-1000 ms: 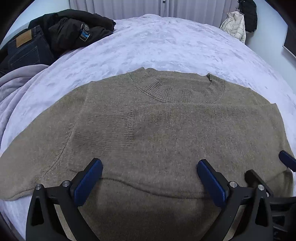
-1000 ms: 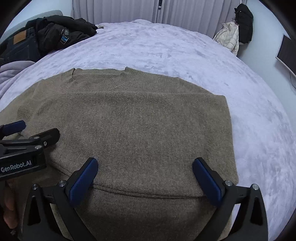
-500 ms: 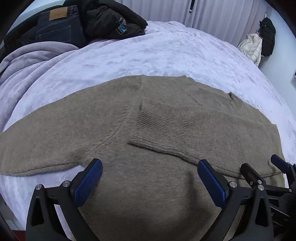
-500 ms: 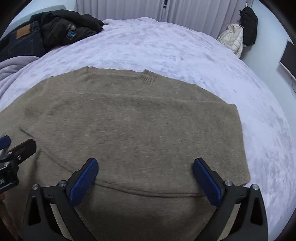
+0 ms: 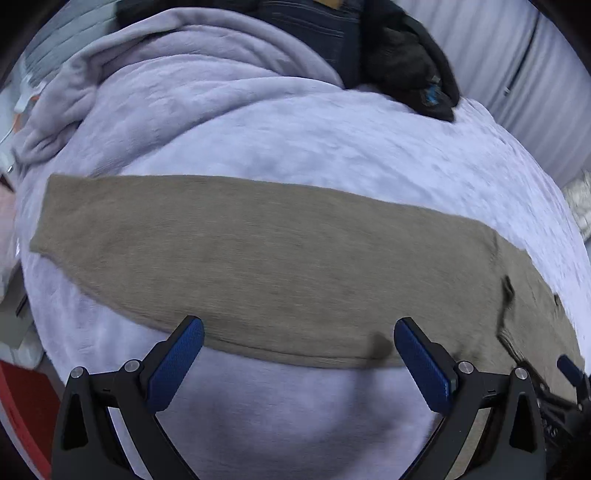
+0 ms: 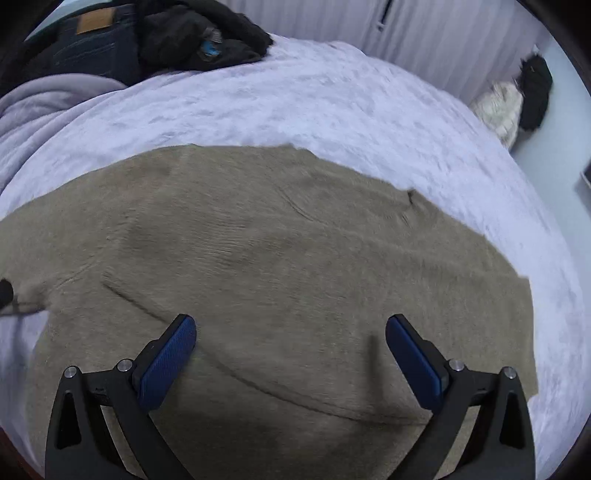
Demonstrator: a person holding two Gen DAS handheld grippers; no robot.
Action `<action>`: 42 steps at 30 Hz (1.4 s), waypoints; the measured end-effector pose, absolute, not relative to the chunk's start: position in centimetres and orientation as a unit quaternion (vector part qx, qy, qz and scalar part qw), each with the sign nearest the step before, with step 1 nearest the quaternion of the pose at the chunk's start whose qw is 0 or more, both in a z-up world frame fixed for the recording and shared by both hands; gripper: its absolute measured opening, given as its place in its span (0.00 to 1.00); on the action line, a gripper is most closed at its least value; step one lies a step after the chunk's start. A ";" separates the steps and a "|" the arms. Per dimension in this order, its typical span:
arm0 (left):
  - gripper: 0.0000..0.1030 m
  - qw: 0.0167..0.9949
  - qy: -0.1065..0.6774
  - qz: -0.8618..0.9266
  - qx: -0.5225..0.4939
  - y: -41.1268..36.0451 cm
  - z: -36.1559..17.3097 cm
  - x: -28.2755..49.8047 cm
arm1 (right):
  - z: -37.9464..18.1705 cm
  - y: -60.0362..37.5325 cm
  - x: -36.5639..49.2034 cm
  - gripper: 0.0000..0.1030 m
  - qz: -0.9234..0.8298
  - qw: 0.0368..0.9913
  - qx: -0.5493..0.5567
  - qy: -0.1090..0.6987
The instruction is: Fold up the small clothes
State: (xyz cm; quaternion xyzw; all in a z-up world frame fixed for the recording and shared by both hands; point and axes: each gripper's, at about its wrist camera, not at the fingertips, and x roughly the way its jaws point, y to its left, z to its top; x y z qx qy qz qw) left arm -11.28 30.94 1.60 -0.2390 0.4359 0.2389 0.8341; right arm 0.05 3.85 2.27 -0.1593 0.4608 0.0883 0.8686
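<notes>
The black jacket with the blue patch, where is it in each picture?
Left wrist view: the black jacket is at the top, right of centre, beside the jeans.
Right wrist view: the black jacket is at the top, left of centre, again beside the jeans.
Shared landmark: the brown sweater spread on the lilac bedcover, in front of the open grippers.
</notes>
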 end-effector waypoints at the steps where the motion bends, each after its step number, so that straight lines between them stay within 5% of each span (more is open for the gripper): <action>1: 1.00 0.824 0.425 0.265 -0.265 33.5 1.3 -12.8 | 2.6 4.8 -0.5 1.00 0.120 0.866 -0.170 0.455; 5: 1.00 0.775 0.381 0.356 -0.358 42.6 -0.2 -18.1 | 3.4 6.3 -2.0 1.00 0.109 0.883 -0.214 0.403; 11: 1.00 0.740 0.348 0.343 -0.462 50.8 -3.6 -21.6 | 0.3 6.5 -1.0 1.00 0.111 0.867 -0.201 0.442; 14: 0.96 0.749 0.336 0.336 -0.462 51.3 -3.4 -21.1 | 0.3 6.4 -0.9 1.00 0.113 0.866 -0.195 0.445; 16: 0.82 0.766 0.328 0.340 -0.436 50.5 -2.3 -20.4 | 0.7 6.5 -1.0 1.00 0.109 0.866 -0.198 0.446; 28: 0.80 0.782 0.301 0.309 -0.450 51.1 -1.3 -20.1 | 2.2 8.9 -0.3 1.00 0.099 0.870 -0.207 0.437; 29: 0.74 0.784 0.298 0.306 -0.451 51.2 -1.4 -20.2 | 1.9 9.0 -0.4 1.00 0.099 0.868 -0.206 0.441; 31: 0.46 0.782 0.305 0.310 -0.446 51.7 -1.7 -20.7 | 1.5 9.4 -0.7 1.00 0.098 0.867 -0.211 0.440; 34: 0.28 0.790 0.290 0.290 -0.457 52.5 -1.8 -22.0 | 1.6 9.7 -1.3 1.00 0.093 0.870 -0.222 0.431; 37: 0.29 0.795 0.278 0.277 -0.463 53.1 -1.9 -22.6 | 2.4 9.8 -1.5 1.00 0.094 0.874 -0.215 0.426; 40: 0.44 0.784 0.283 0.272 -0.481 53.8 -2.7 -22.2 | 3.1 10.2 -1.4 1.00 0.095 0.878 -0.212 0.419; 42: 0.38 0.790 0.276 0.269 -0.477 53.7 -2.1 -22.0 | 3.4 10.7 -1.3 1.00 0.094 0.879 -0.213 0.417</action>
